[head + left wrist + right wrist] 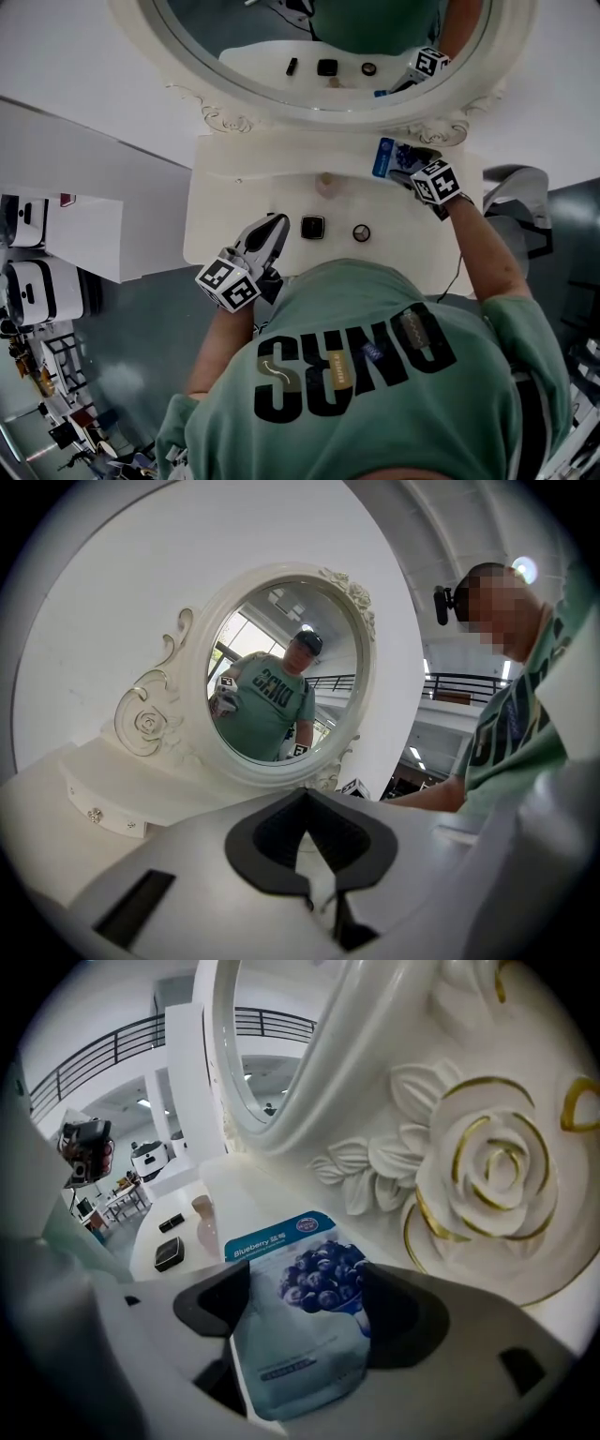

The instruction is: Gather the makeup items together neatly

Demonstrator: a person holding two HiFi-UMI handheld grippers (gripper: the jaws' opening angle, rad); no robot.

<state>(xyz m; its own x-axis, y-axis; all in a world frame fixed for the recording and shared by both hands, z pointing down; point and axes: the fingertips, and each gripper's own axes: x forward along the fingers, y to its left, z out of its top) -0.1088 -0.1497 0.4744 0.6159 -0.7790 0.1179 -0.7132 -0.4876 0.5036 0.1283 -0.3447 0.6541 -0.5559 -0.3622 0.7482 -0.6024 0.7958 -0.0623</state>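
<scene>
Head view: the left gripper (277, 223) sits at the front of the white vanity (225, 178), tips pinched together, just beside the black compact (312, 227) and a small round pot (362, 232). The right gripper (403, 164) is back by the mirror base, at the blueberry sachet (383, 157).

Left gripper view: jaws clenched on nothing (just the oval mirror (281, 667) ahead).

Right gripper view: jaws spread wide, the sachet (309, 1288) lying between them, next to the carved rose (487, 1176).

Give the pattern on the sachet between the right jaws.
Pale blue sachet, darker blue top band, blueberry picture; clearest in right gripper view.
</scene>
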